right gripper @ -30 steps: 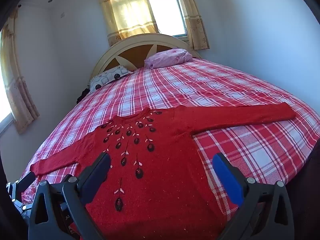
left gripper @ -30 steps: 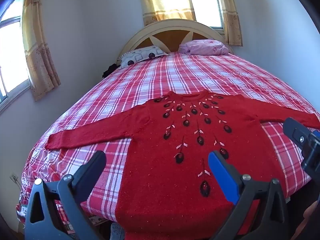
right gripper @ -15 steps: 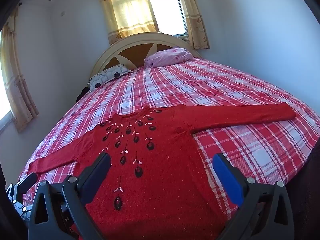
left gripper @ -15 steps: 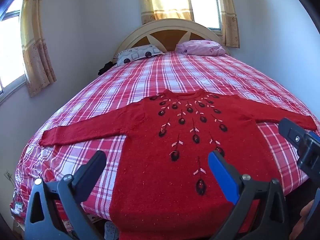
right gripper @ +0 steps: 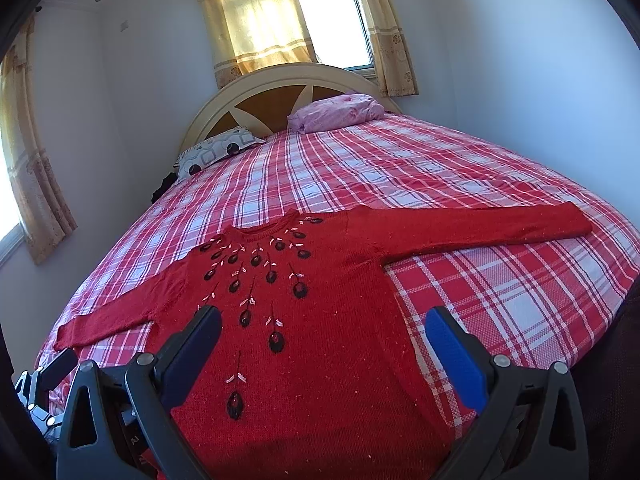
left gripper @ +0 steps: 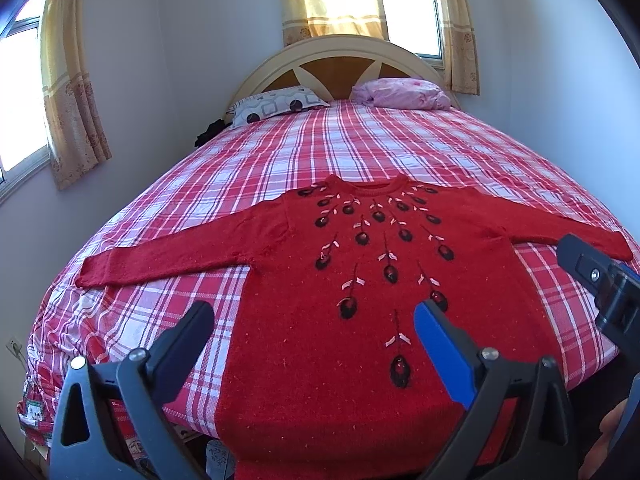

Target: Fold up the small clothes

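Note:
A red knit sweater (left gripper: 360, 280) (right gripper: 320, 320) with black and pink embroidery lies flat, front up, near the foot of the bed, both sleeves stretched out sideways. Its hem hangs over the bed's near edge. My left gripper (left gripper: 316, 320) hovers open above the lower left half of the sweater, holding nothing. My right gripper (right gripper: 324, 324) is also open and empty above the sweater's lower right half. The right gripper's body shows at the right edge of the left wrist view, and the left gripper's tip sits low left in the right wrist view.
The bed (left gripper: 360, 148) has a red and white plaid cover. A patterned pillow (left gripper: 276, 106) and a pink bundle (left gripper: 404, 94) lie by the headboard (left gripper: 340, 64). Walls close in on both sides. A wall outlet (left gripper: 16, 346) is low at left.
Both grippers have drifted slightly back and up from the bed, so the sweater sits a little lower and more fully in view. Nothing was grasped.

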### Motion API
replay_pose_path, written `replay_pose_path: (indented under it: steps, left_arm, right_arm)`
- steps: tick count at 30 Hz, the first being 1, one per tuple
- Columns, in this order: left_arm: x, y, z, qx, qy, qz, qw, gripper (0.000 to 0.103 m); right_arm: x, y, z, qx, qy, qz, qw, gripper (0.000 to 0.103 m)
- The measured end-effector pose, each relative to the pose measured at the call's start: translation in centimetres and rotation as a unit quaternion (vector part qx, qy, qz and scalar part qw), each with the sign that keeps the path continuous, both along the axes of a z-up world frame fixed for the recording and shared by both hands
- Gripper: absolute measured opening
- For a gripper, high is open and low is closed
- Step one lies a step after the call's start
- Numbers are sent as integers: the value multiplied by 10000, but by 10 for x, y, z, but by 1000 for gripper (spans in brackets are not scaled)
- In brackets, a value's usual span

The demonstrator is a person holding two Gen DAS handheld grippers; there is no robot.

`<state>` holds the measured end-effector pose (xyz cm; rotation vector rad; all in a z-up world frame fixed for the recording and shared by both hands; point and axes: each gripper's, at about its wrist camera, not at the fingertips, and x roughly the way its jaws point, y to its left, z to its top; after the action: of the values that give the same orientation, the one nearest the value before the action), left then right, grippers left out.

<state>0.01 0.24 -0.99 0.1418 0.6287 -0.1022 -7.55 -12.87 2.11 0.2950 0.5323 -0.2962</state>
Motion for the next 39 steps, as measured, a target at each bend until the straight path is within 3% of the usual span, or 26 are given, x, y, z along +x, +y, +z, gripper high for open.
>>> replay_pose_path:
  steps: [39]
  left_arm:
    - [-2,-1,-3,-51,111,11,9999,102]
  right_arm:
    - [2,1,-3,35,59,19,10000,102]
